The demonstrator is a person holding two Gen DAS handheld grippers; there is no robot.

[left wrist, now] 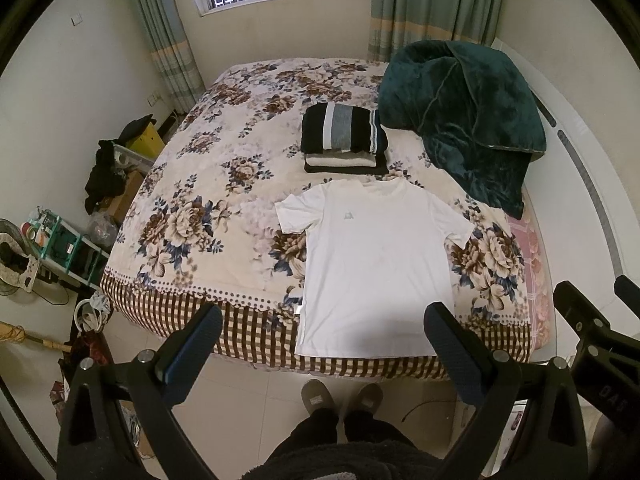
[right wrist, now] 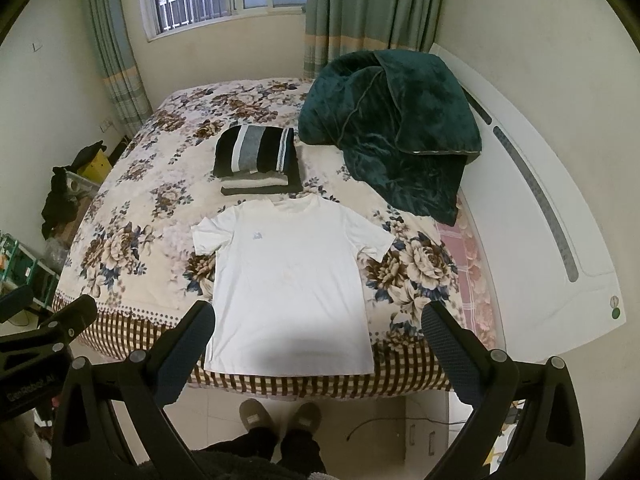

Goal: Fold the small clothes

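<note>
1. Left wrist view: left gripper (left wrist: 322,342) held high over the foot of the bed, fingers spread wide, holding nothing. The white short-sleeved cotton T-shirt (left wrist: 376,268) lies flat, face up, on the floral-print bedspread (left wrist: 192,208); collar toward the far end, hem at the near bed edge. Part of the right gripper's body shows at the right border.
2. Same view: stack of folded clothes topped by a black-grey-white striped knit (left wrist: 342,136) sits just beyond the collar. Crumpled dark green plush blanket (left wrist: 468,116) lies right of the stack, apart from the shirt.
3. Right wrist view: right gripper (right wrist: 318,338) also wide apart and empty, above the hem. T-shirt (right wrist: 292,284) spread smooth, both sleeves out.
4. Handling, my read: thin, light, limp fabric; won't hold shape and will drag and wrinkle on the fuzzy bedspread. Pinch at the edges: shoulder seam or sleeve plus the hem corner on the same side, one gripper each, then lift and fold inward.
</note>
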